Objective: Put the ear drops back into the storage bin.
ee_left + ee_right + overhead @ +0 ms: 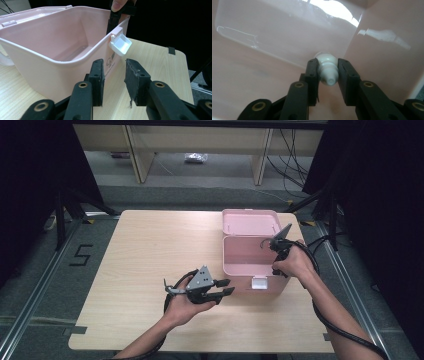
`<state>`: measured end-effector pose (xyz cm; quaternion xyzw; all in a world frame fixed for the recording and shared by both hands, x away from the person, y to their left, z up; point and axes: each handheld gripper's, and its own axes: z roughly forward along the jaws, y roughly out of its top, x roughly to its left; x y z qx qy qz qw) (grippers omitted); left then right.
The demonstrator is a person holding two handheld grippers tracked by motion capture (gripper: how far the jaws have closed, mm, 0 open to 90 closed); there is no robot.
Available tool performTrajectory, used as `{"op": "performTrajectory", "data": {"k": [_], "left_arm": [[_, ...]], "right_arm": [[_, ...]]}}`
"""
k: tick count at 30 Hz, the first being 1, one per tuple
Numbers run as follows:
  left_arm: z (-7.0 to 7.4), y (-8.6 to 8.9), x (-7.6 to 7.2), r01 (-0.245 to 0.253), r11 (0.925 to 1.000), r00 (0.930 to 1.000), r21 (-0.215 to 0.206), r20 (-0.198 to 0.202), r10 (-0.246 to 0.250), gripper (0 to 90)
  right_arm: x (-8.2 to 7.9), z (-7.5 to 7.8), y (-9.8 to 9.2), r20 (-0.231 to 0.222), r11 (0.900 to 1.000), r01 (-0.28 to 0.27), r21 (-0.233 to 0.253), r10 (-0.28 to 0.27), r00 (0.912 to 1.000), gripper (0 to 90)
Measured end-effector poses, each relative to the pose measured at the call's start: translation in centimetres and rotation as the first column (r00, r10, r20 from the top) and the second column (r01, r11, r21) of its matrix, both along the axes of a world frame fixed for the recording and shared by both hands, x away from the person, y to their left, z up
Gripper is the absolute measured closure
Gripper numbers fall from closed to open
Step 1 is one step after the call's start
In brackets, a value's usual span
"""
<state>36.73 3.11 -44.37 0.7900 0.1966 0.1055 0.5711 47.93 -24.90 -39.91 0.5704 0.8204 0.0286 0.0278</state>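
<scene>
— What does the right claw [327, 75] have hold of?

— A small white bottle [327, 68], smooth plastic, rounded body narrowing to a ribbed neck and a blunt nozzle that points toward the camera. The two black pads are clamped against its sides, at the centre of the right gripper view. Behind it are the glossy pink walls of the box, with soft white glare at the upper right of the frame.

— And from above?

— In the high view the right claw [278, 251] dips over the right rim of the pink box [245, 252], right of centre. It is a rectangular plastic tub with rounded corners; its lid [250, 222] is hinged back flat behind it, and a white latch [259, 282] juts from the front wall.

— The other one?

— The left claw [225, 287] sits low and centre, just beside the box's front left corner, above the pale wood-grain worktop [145, 255]. Its jaws stand apart, holding nothing; the left gripper view shows matte black pads [97, 75], the right one frayed along its edge.
</scene>
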Motion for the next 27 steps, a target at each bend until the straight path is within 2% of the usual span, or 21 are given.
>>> {"op": "performTrajectory", "data": {"k": [7,9,11,22,26,27], "left_arm": [[-0.01,-0.07,-0.03,0.0,1.0,1.0,-0.001,-0.001,0.0,67.3],[0.02,-0.04,-0.01,-0.001,1.0,1.0,-0.001,0.0,0.001,67.3],[0.03,-0.05,-0.03,0.0,1.0,1.0,0.0,-0.001,0.0,67.3],[0.05,-0.11,0.07,0.004,0.9999,1.0,-0.011,0.004,-0.004,67.3],[0.06,-0.12,-0.01,0.0,1.0,1.0,0.0,-0.001,0.0,67.2],[0.05,-0.13,-0.02,0.001,1.0,1.0,-0.001,-0.002,-0.001,67.2]], "right_arm": [[0.07,0.05,-0.11,-0.014,1.0,-0.01,0.002,0.01,0.9998,71.9],[0.02,-0.06,-0.03,-0.001,1.0,0.008,0.004,-0.008,1.0,71.9],[0.06,0.0,-0.03,-0.016,1.0,0.004,0.006,-0.004,0.9999,71.9],[0.02,-0.1,0.09,-0.008,1.0,0.014,0.003,-0.014,0.9999,71.8],[0.0,-0.1,0.08,-0.008,1.0,0.016,0.006,-0.016,0.9998,71.6],[-0.02,0.03,0.14,-0.025,1.0,0.022,0.011,-0.022,0.9995,71.4]]}}
